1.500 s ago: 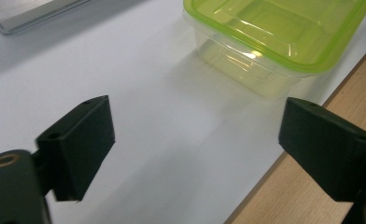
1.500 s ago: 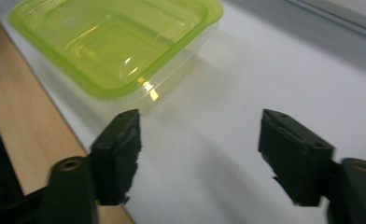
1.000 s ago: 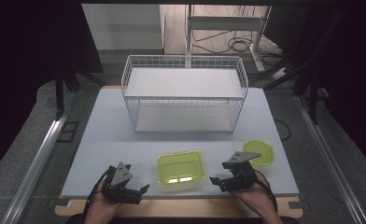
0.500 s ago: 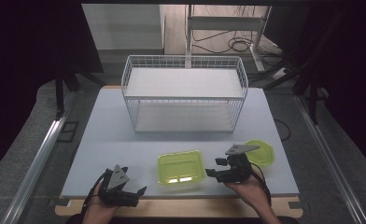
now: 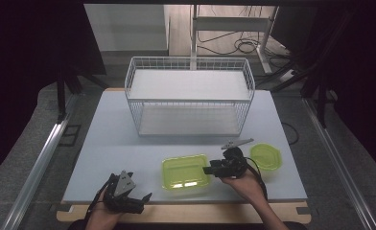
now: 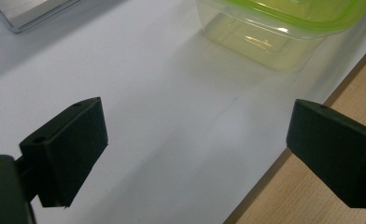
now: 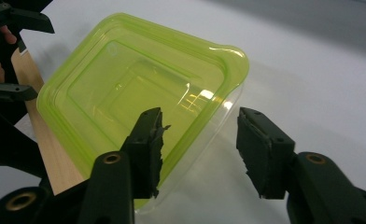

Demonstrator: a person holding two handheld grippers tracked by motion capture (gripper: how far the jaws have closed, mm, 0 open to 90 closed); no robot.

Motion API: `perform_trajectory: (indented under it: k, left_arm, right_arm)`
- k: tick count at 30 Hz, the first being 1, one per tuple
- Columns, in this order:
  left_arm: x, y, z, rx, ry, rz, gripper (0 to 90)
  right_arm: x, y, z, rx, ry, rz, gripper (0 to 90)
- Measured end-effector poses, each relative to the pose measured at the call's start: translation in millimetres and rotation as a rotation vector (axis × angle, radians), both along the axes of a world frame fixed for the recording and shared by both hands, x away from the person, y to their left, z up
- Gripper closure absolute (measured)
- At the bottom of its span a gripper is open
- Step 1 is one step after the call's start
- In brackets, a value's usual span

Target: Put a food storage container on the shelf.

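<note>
At the near left edge of the surface (image 5: 104,143), the left gripper (image 5: 128,196) rests with jaws wide and empty. Right of it, the right gripper (image 7: 200,140) straddles the right rim of the square green container (image 5: 185,171); its jaws have just been closing but are not yet pressing. Next: clamp the rim, likely for the far wire basket (image 5: 191,96).

place: looks like a lab or test rig, not a home
setup: pale table (image 5: 128,143) with aluminium rails (image 5: 37,167) alongside
floor: loose cables (image 5: 234,45) and a metal stand (image 5: 224,24)
surroundings: dark curtains (image 5: 32,57)
</note>
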State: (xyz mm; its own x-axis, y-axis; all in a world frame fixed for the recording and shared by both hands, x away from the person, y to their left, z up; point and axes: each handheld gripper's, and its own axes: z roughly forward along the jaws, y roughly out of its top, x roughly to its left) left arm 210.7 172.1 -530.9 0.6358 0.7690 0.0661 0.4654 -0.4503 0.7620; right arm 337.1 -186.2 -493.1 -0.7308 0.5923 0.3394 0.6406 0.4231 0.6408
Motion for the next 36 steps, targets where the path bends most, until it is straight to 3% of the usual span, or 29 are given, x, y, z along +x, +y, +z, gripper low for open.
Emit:
perform_trajectory:
  k: [9,12,13,15,17,18,19,20,27,30,36]
  left_arm:
    - [0.1,-0.9,-1.1,0.014,0.000,-0.002,5.3]
    - [0.1,-1.8,-1.1,0.028,0.001,-0.008,5.3]
    - [0.1,-1.8,-1.1,0.028,0.001,-0.008,5.3]
    - [0.1,-1.9,-1.2,0.031,0.000,-0.007,5.3]
    - [0.1,-1.8,-1.2,0.031,0.000,-0.006,5.3]
    - [0.0,-1.7,-1.2,0.030,-0.001,-0.006,5.3]
    - [0.0,-1.6,-1.1,0.030,-0.001,-0.005,5.3]
    - [0.0,-1.4,-1.1,0.030,-0.002,-0.005,5.3]
    - [-0.2,-0.9,-0.6,0.026,-0.006,-0.003,5.3]
    - [-0.1,-1.0,-0.8,0.021,-0.007,0.001,5.3]
    - [0.2,0.2,0.0,0.005,-0.009,0.008,5.1]
  right_arm:
    - [9.3,3.5,-5.9,0.023,0.110,-0.005,61.2]
    - [12.0,0.6,-6.8,0.056,0.174,-0.020,67.3]
    - [12.0,0.6,-6.8,0.056,0.174,-0.020,67.3]
    - [13.6,0.2,-7.6,0.088,0.235,-0.024,72.0]
    - [14.2,0.4,-7.6,0.095,0.248,-0.022,73.6]
    - [15.3,0.2,-7.5,0.128,0.275,-0.008,78.5]
    - [15.3,0.2,-7.5,0.128,0.275,-0.008,78.5]
    - [15.5,0.1,-6.7,0.162,0.302,0.004,80.1]
    - [14.2,-2.2,-4.9,0.176,0.299,0.002,80.7]
    - [13.8,-5.9,0.6,0.227,0.301,-0.004,80.8]
    - [14.9,-9.6,13.1,0.258,0.266,-0.008,80.7]
